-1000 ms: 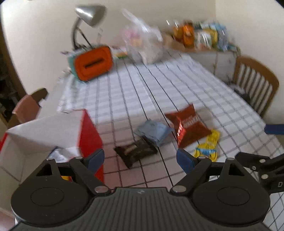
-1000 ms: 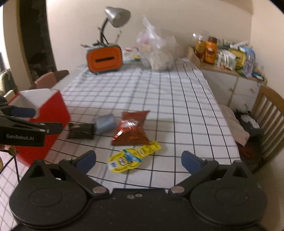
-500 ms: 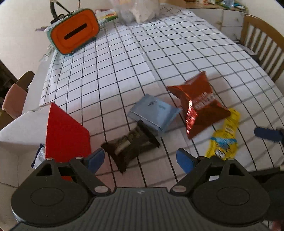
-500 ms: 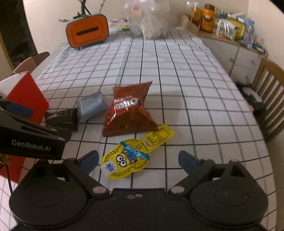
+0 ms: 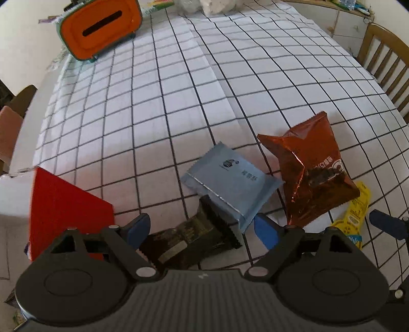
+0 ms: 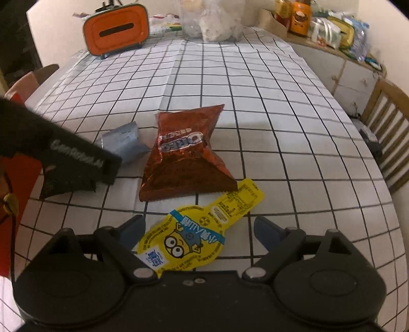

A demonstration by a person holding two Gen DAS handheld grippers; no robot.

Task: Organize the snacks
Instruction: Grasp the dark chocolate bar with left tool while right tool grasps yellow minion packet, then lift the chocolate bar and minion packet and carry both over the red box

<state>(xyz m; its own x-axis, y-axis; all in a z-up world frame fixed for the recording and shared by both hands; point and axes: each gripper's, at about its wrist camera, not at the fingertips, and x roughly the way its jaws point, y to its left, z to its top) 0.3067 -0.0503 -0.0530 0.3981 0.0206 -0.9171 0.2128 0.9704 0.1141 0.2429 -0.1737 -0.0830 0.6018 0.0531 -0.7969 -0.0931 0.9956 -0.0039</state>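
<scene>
Four snacks lie on the checked tablecloth. A dark brown wrapped bar [image 5: 194, 237] sits between the open fingers of my left gripper [image 5: 202, 228], pads clear of it. A light blue packet [image 5: 230, 184] overlaps its far end. Right of that lies a red-brown Oreo bag [image 5: 314, 173] [image 6: 186, 155]. A yellow cartoon pouch [image 6: 196, 229] lies between the fingers of my right gripper [image 6: 202, 228], whose jaws are closing without touching it. A red and white box [image 5: 61, 206] stands at the left with its top open.
An orange tissue holder [image 6: 116, 29] and a clear plastic bag [image 6: 212, 20] stand at the table's far end. A wooden chair [image 6: 391, 120] is at the right edge, a cabinet with packets [image 6: 332, 33] behind it. The left gripper's body [image 6: 64, 161] crosses the right wrist view.
Both grippers have come down and forward toward the table. The left one now straddles the dark bar and the right one straddles the yellow pouch; its jaws have narrowed a little.
</scene>
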